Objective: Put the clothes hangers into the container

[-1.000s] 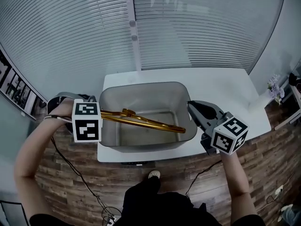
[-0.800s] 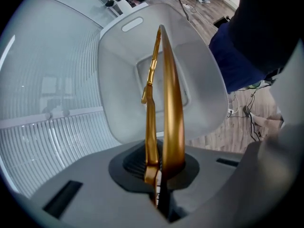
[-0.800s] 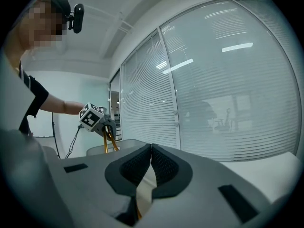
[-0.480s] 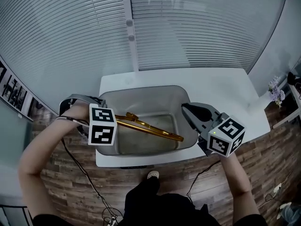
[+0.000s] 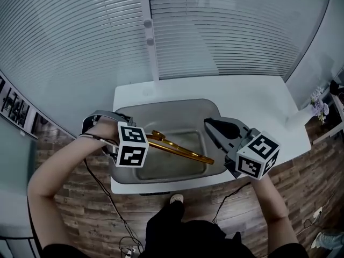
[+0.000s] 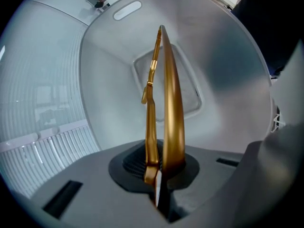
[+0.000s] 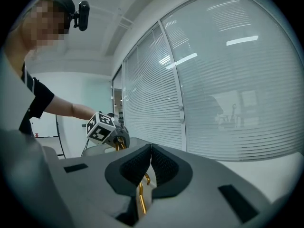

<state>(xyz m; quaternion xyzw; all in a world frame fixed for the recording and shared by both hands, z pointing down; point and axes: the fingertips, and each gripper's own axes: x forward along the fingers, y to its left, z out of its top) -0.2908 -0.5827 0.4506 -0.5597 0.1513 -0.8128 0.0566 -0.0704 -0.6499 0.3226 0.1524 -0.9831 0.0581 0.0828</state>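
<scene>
Hanger (image 5: 180, 149) farther over container (image 5: 161, 102) (left claw (image 6: 159, 174))

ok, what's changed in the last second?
The left tongs, shut on the gold hanger, moved right, in over the grey container, carrying the hanger further inside and seemingly lower. Nothing was grasped or released. Unchanged: the right tongs are shut at the container's right edge, and the container sits in the same spot on the white table.

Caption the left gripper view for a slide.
Left gripper clamped on a gold clothes hanger, held over the grey container.
</scene>
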